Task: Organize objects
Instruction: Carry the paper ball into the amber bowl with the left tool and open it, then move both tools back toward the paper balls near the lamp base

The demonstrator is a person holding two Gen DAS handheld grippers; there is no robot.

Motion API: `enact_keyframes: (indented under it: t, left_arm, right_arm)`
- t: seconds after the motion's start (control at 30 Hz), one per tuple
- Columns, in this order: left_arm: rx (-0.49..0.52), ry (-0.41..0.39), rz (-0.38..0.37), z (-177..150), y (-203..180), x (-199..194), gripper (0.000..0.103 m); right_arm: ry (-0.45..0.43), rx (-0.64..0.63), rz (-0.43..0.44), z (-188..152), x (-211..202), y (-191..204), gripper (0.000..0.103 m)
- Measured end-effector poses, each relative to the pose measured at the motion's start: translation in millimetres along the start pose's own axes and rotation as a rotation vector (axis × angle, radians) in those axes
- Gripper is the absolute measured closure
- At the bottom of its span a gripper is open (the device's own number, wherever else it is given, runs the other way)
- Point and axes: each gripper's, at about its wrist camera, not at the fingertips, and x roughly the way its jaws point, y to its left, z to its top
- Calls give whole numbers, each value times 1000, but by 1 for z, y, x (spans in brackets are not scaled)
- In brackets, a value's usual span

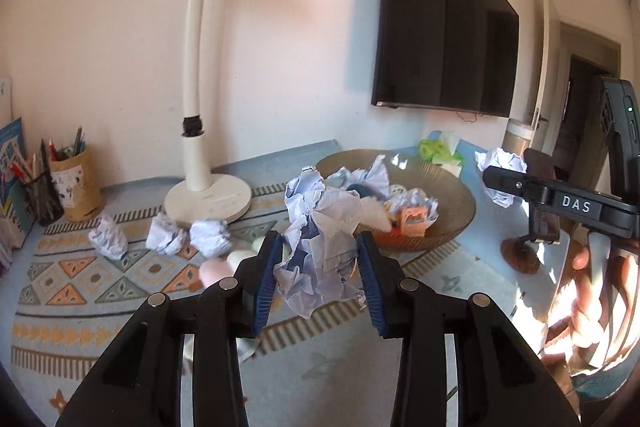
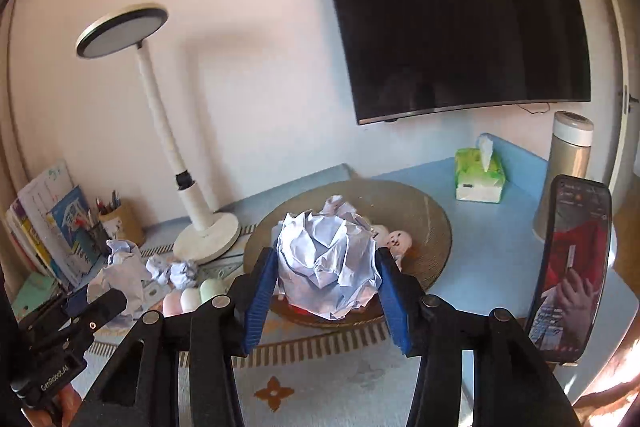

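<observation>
Left wrist view, far-left corner of the desk: a pen holder (image 1: 78, 183) is kept back against the wall, out of the working area. A white desk lamp (image 1: 198, 99) is stood just right of it, near the back edge. Three loose paper balls (image 1: 168, 233) are left on the patterned mat (image 1: 80, 283) in front of the lamp base, apparently not yet collected. The left gripper (image 1: 322, 269) is held off the mat with its blue pads pinched on a crumpled paper ball (image 1: 320, 247), which hangs clear of the surface; the grip looks light, enough for something that only crushes. Beyond it a wide shallow bowl (image 1: 460, 195) already carries more crumpled paper and small toys, so it is judged to be the collecting place. Another crumpled sheet is seen at the far-right edge, beside the right-hand tool.

Right wrist view, left to right: books and the lamp along the back-left edge, pastel rounded items on the mat near the bowl. The right gripper (image 2: 328, 277) is closed on a second paper wad (image 2: 328, 263), pads pressed into both flanks, carried just in front of the bowl rim. A doll face (image 2: 396, 241) lies inside the bowl. A tissue box (image 2: 478, 179) and a tall flask (image 2: 568, 163) are set toward the back-right corner; a phone (image 2: 568, 267) is propped upright at the right edge.
</observation>
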Motion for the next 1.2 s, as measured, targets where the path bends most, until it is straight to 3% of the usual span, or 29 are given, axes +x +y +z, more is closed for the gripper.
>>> enact_keyframes:
  t: [0.17, 0.27, 0.3, 0.37, 0.4, 0.43, 0.47, 0.67, 0.8, 0.93, 1.0, 1.1, 1.13, 1.2]
  left_arm:
    - [-63, 25, -51, 47, -35, 70, 64]
    - [-82, 50, -80, 51, -51, 108, 65]
    - [-75, 52, -86, 51, -57, 116, 65]
    - [-74, 58, -115, 50, -64, 132, 56]
    - [-86, 64, -132, 50, -65, 138, 40]
    - [-98, 78, -132, 49, -65, 142, 16]
    - [-111, 85, -123, 48, -62, 144, 9]
    - [-144, 50, -81, 33, -26, 97, 7]
    - [-203, -25, -9, 15, 16, 26, 3]
    - [-263, -86, 186, -11, 71, -40, 1]
    - [-315, -60, 305, -32, 100, -57, 1]
    - [-329, 48, 516, -72, 143, -49, 1]
    - [-330, 80, 537, -86, 155, -45, 3]
    - [-344, 104, 509, -104, 172, -42, 3]
  right_arm:
    - [49, 46, -100, 35, 46, -31, 54]
    - [82, 61, -96, 39, 73, -42, 53]
    - [104, 67, -86, 39, 83, -44, 48]
    - [134, 86, -86, 37, 98, -52, 46]
    - [146, 91, -89, 35, 102, -54, 45]
    - [159, 92, -84, 31, 104, -55, 43]
    - [162, 92, -70, 27, 101, -55, 42]
    - [109, -35, 38, 11, 60, -13, 40]
    - [50, -109, 153, 11, 29, 37, 23]
    - [15, -167, 258, -13, 14, 90, 6]
    - [45, -210, 288, -39, 23, 116, 5]
    - [49, -263, 261, -81, 38, 146, 5]
    - [47, -279, 259, -90, 42, 153, 5]
    - [64, -328, 275, -105, 53, 165, 5]
